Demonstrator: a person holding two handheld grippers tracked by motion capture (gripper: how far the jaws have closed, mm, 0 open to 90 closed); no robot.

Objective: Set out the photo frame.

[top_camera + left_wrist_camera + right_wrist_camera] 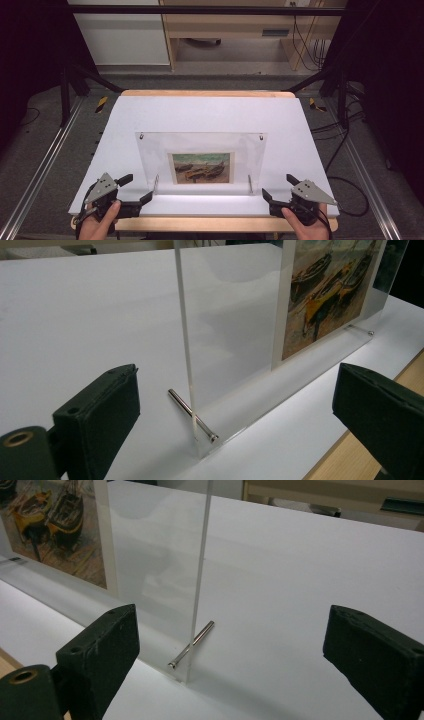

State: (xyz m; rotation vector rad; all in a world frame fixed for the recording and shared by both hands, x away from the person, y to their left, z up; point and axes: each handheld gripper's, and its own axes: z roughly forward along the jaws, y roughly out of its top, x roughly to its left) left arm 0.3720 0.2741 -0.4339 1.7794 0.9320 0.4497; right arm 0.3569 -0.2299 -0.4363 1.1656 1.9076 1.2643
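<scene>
Frame [200, 157]: clear acrylic, upright on tabletop [210, 112], boat painting inside, metal pin feet.
Left gripper [134, 188]: fingers wide, empty.
Right gripper [279, 186]: fingers wide, empty.

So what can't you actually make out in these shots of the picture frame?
- Painting: high view, too small for detail beyond boats.
- Painting in both tongs views: cut off by the picture edge.
- Frame top: cut off above in both tongs views.
- Person's hands: cut off by the bottom edge, high view.
</scene>
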